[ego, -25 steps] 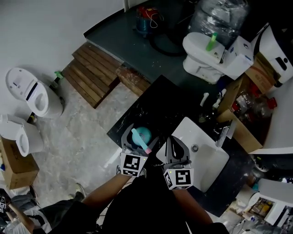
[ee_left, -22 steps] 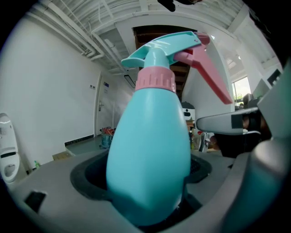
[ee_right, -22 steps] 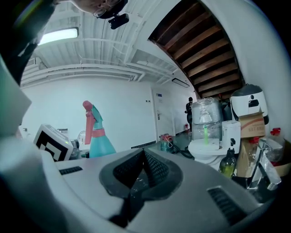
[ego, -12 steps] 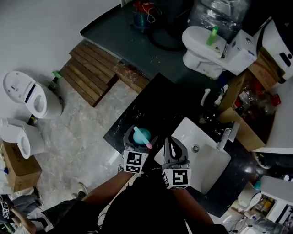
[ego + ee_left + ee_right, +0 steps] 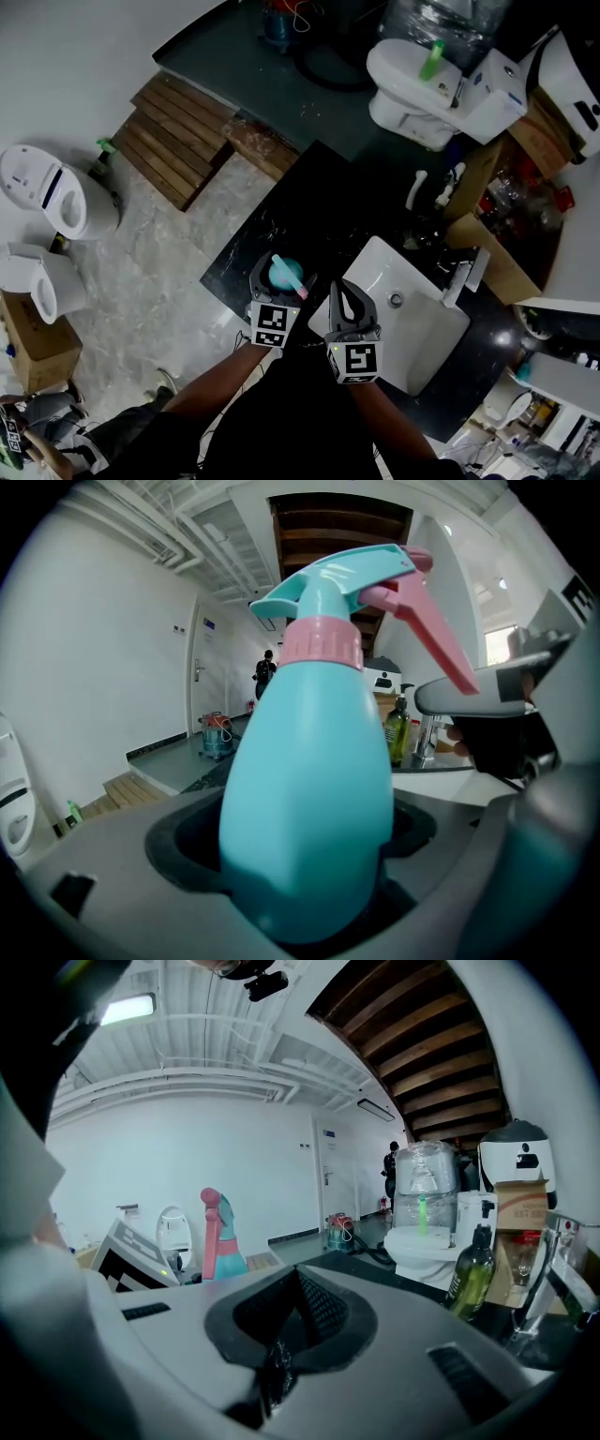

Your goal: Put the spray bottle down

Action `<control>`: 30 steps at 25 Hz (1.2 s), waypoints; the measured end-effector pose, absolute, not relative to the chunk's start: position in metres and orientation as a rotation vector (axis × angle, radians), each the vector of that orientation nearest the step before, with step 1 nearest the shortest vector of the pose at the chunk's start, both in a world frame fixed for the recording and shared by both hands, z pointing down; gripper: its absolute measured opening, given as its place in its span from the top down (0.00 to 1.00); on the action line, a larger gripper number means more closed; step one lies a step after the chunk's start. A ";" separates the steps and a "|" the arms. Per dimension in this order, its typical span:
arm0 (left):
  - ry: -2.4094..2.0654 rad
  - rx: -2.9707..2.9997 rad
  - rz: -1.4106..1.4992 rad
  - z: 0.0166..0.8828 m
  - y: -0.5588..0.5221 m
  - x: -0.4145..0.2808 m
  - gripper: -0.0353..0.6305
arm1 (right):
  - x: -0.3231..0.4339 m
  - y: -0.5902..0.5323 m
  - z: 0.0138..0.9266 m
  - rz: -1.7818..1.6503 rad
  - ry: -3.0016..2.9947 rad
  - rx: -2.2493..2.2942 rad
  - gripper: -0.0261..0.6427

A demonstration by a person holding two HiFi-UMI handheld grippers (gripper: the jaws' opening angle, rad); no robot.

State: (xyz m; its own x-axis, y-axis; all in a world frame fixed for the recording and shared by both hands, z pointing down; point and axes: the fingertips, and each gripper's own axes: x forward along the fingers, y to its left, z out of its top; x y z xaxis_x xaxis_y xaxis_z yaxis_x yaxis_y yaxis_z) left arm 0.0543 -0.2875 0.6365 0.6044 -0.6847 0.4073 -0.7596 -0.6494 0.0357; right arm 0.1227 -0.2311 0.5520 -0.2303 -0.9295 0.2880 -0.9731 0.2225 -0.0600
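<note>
Gripped the teal plastic spray bottle with pink trigger [image 5: 309, 780] upright in the left gripper [image 5: 279, 281], clamped round its body, over the black stone counter [image 5: 309, 206] near its front edge, probably for a steady set-down. Held the right gripper [image 5: 342, 292] closed on nothing beside the white basin [image 5: 427, 328], likely out of the way.

black counter [image 5: 309, 220] with a white sink [image 5: 427, 333], grey stone floor [image 5: 159, 277], wooden steps [image 5: 173, 141], white toilets [image 5: 56, 192] standing about, white walls [image 5: 187, 1171]
</note>
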 end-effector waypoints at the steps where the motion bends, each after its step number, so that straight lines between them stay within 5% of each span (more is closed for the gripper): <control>1: -1.201 2.622 0.541 0.639 -0.287 0.055 0.28 | 0.123 -0.230 0.555 0.344 -2.298 1.810 0.95; 30: -1.156 2.657 0.600 0.656 -0.274 0.050 0.27 | 0.116 -0.208 0.567 0.378 -2.281 1.758 0.95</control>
